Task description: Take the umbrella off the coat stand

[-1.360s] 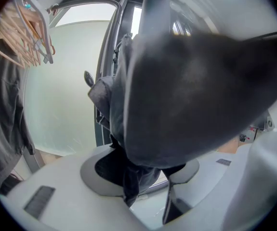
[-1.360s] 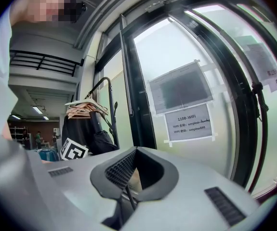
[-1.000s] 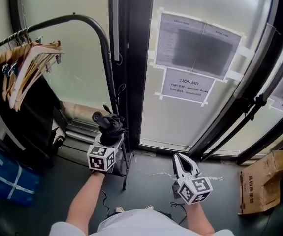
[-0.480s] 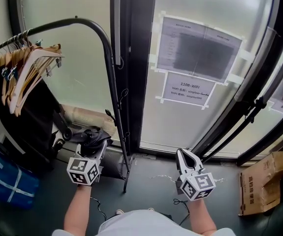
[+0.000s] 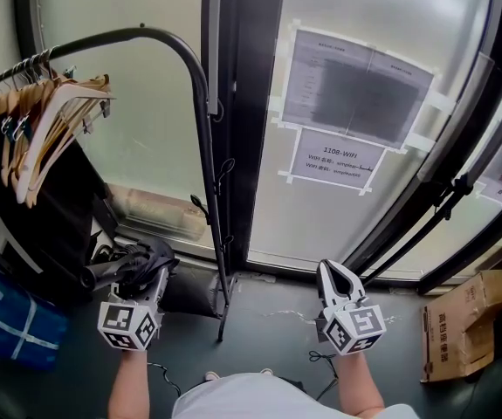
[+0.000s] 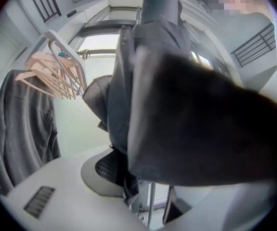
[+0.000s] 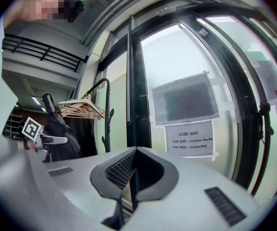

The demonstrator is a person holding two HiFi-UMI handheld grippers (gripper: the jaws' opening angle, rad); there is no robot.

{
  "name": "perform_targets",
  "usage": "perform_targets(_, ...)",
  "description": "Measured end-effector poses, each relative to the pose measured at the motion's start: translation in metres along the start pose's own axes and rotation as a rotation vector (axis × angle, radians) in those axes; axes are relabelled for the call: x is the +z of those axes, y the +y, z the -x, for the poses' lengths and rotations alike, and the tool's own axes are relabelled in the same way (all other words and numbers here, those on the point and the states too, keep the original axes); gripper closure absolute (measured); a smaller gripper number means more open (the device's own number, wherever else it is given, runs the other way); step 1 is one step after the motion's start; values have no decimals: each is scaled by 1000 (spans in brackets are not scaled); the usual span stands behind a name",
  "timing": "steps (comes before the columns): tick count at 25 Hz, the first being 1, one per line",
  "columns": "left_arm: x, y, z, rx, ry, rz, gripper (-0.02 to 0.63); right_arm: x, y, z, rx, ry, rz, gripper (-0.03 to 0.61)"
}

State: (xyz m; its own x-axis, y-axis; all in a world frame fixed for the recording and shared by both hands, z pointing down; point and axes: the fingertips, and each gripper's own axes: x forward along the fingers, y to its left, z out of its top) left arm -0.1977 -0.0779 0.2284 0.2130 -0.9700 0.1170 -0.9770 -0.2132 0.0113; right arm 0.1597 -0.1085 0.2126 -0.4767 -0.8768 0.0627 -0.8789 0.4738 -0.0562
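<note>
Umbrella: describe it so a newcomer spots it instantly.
Find the black curved coat stand beside the frosted glass door. Left of its pole, the left gripper clamps the umbrella: a short folded black bundle with a stubby handle, unlike the long black garment hanging from hangers.

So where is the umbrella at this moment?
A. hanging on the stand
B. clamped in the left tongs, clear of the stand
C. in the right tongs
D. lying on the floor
B: the umbrella is clamped in the left tongs, apart from the stand; the right tongs are shut on nothing.
</note>
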Motion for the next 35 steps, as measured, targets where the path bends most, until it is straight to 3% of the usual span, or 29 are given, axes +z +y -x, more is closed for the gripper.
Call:
perform_targets(18, -38, 18, 83, 112, 9, 54, 383, -11, -41, 58, -220, 14, 49, 561)
perform_targets(27, -48, 24, 102, 141, 23, 80, 384, -20, -50, 75, -276, 33, 44, 561)
perform_targets(35, -41, 26, 96, 134, 16, 71, 383, -25, -46, 65, -266, 39, 38, 561)
